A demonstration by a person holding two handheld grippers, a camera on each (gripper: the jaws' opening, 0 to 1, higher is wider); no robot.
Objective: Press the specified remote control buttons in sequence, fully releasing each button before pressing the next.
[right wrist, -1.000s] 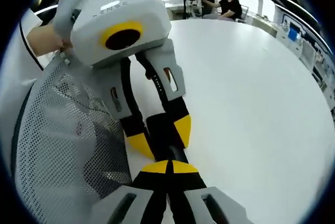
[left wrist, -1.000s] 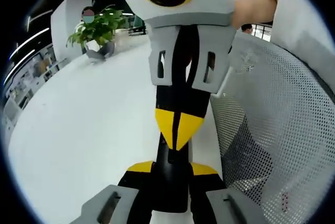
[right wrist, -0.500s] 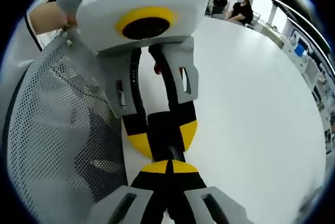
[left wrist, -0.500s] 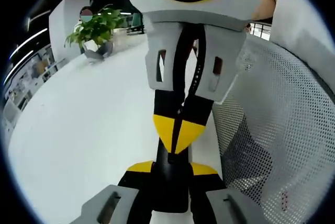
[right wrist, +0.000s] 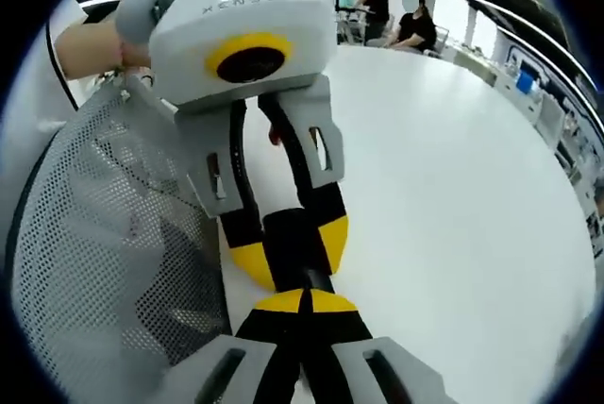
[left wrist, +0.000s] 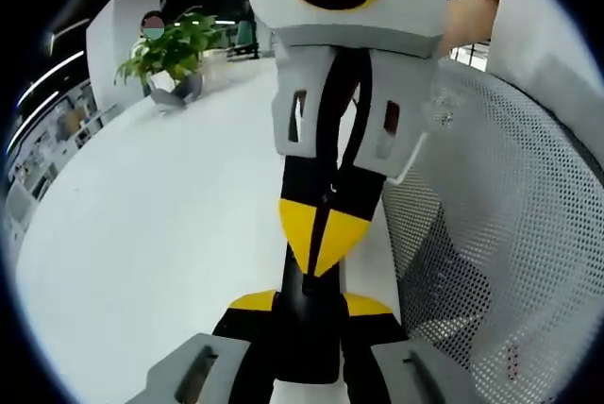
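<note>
The black remote control (left wrist: 307, 314) lies pinched in the left tool (left wrist: 307, 302), its long axis running straight ahead over the white table (left wrist: 142, 253). The right tool (right wrist: 304, 302), jaws pressed together, touches the remote's far end, beside a mesh chair back (right wrist: 104, 234).

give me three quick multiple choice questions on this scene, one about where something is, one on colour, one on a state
1. Where is the potted plant?
A. on the far part of the white table
B. inside the mesh basket
C. between the jaws

2. What colour are the right gripper tips?
A. red
B. yellow
C. green

3. How does the left gripper stand?
A. wide open, holding nothing
B. lying flat on the table
C. shut on the black remote

Answers: 1 A, the plant stands at the table's far edge; 2 B, yellow pads; 3 C, its jaws clamp the remote.
</note>
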